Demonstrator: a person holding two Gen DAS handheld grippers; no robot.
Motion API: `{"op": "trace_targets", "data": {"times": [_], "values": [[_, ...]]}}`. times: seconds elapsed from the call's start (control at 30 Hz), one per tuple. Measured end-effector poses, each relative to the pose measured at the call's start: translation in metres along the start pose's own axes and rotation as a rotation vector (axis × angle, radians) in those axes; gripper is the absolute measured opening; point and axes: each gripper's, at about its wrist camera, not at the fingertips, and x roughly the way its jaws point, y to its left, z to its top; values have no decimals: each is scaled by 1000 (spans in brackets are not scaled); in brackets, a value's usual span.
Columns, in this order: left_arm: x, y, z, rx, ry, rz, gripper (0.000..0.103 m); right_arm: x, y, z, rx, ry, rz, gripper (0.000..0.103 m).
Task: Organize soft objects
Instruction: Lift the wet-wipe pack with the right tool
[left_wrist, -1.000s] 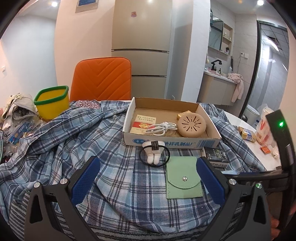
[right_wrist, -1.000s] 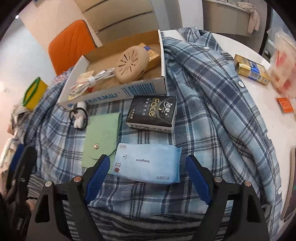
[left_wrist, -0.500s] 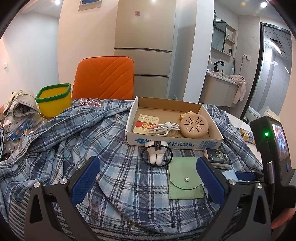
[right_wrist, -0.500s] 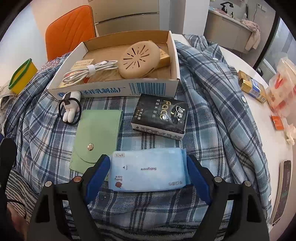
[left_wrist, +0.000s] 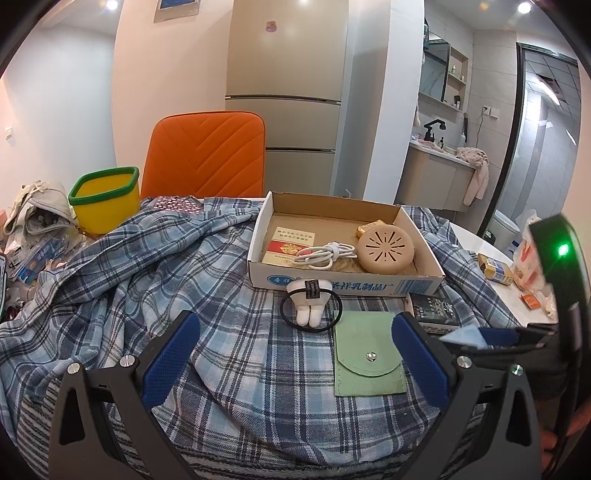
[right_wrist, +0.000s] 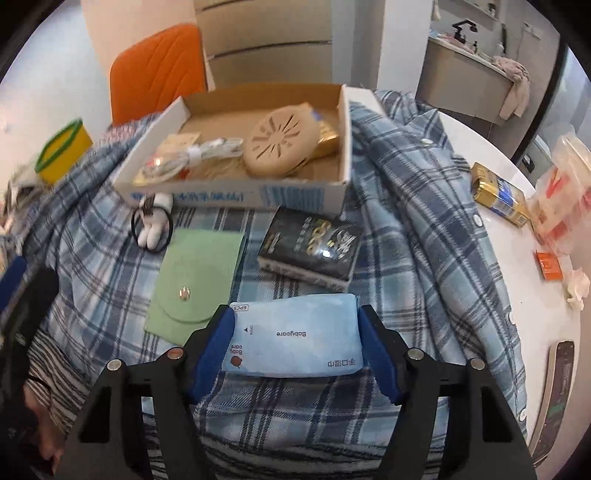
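Your right gripper (right_wrist: 295, 345) has just been closing; its blue pads now press both short ends of the blue wipes pack (right_wrist: 295, 338), which lies on the plaid shirt (right_wrist: 424, 236) at 6 o'clock from the black tissue pack (right_wrist: 314, 245). It tilts steeply downward. Your left gripper (left_wrist: 295, 354) hangs spread wide, pinching nothing, above the shirt.

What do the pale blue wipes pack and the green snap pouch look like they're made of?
Pale blue wipes pack: soft plastic film, slightly glossy, printed, dented where the right gripper presses its ends. Green snap pouch: matte felt or faux leather, probably; flat cut edges, metal snap.
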Motion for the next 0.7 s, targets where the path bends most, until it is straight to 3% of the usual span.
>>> {"op": "trace_targets", "data": {"times": [0.07,0.17,0.37,0.5,0.53,0.57,0.7], "values": [[0,-2,0,8,3,0,103,-2,-6,2,4,-15,25,72],[1,-4,-1,16,6,-1,103,4,-3,1,-27,0,30,88],[1,-5,-1,22,7,-3,103,26,13,-9,-101,53,5,88],[0,-6,-1,26,7,-5,103,28,10,-9,-63,49,-4,88],[0,-6,-1,27,6,-5,103,28,8,-9,-58,47,-3,87],[0,-7,-1,27,6,-5,103,27,8,-9,-56,43,-6,78],[0,-7,-2,28,8,-6,103,21,9,-9,-74,16,-6,75]]}}
